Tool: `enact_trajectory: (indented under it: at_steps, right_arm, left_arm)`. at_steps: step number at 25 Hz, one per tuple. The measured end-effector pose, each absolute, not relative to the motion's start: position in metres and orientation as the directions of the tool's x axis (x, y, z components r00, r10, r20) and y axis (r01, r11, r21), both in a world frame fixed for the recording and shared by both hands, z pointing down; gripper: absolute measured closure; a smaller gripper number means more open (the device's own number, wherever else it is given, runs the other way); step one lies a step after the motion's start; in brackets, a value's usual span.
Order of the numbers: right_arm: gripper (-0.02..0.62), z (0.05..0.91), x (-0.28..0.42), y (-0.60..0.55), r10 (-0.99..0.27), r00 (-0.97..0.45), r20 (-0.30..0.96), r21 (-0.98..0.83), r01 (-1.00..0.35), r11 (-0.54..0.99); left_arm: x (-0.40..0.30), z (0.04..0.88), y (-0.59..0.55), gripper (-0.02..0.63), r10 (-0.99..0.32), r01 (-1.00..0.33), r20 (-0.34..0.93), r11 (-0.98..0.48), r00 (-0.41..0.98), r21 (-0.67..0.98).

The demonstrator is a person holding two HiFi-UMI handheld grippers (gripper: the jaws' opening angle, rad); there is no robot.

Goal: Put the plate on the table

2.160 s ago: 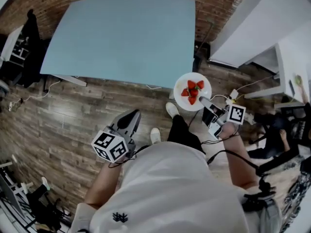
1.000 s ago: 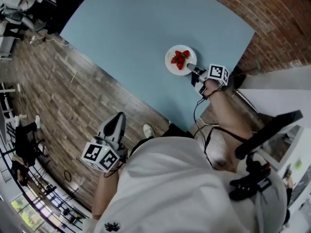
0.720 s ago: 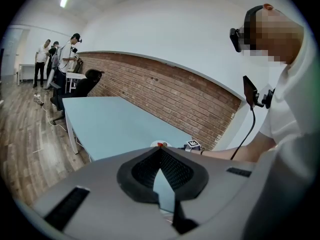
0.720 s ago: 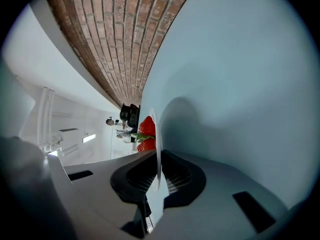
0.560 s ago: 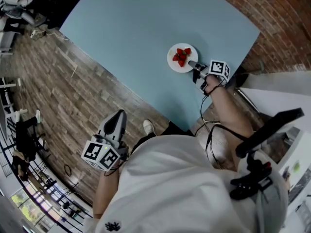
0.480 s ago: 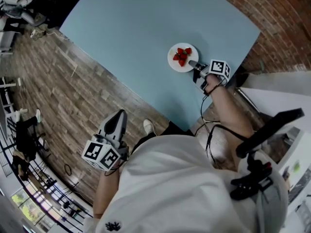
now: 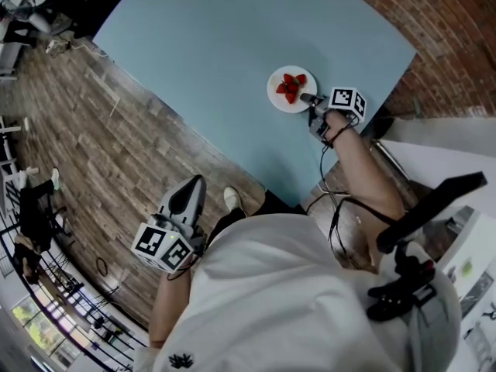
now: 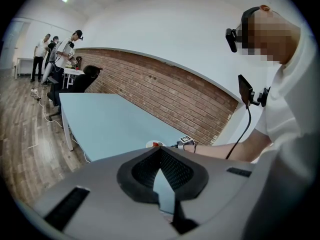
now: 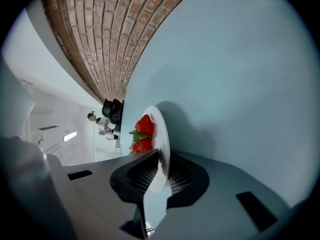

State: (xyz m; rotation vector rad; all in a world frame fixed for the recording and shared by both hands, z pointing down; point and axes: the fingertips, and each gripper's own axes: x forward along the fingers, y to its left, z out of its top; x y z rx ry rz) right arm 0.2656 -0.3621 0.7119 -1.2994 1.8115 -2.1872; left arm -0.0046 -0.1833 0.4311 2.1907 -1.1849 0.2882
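Your right gripper point(image 7: 309, 100) pinches the near rim of the white plate point(image 7: 280, 99); in the right gripper view the rim sits squarely between the two pads. The plate carries red strawberries point(image 7: 291, 86) and lies over the light blue worktop point(image 7: 225, 45), near the edge closest to you and toward the corner by the brick wall point(image 7: 434, 22). The plate throws a shadow on the worktop right beside it. Cannot tell whether its base rests on the surface.

Your left gripper point(image 7: 191, 195) is held low over the wooden floor point(image 7: 93, 138), well apart from the worktop. Its jaws are pressed together at the tips, with nothing between them.
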Motion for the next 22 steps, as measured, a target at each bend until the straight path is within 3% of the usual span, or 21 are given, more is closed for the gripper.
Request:
enact_trajectory:
  at_steps: [5,13,22]
  right_arm:
    - [0.551,0.709,0.265,-0.362,-0.469,-0.639,0.610,-0.791,-0.531,-0.304]
    - [0.466,0.704,0.259,-0.366,-0.420,-0.585,0.694,-0.707,-0.665,-0.241]
    - [0.466,0.703,0.264,-0.364,-0.364,-0.471,0.803,-0.548,-0.824,-0.144]
  left_arm:
    - [-0.008,0.430,-0.180,0.605,-0.687,-0.808,0.442,-0.400,0.576,0.433]
    - [-0.022,0.433,-0.173,0.606,-0.705,-0.812,0.429,-0.380,0.564,0.443]
    - [-0.038,0.434,-0.162,0.606,-0.720,-0.813,0.419,-0.358,0.554,0.459]
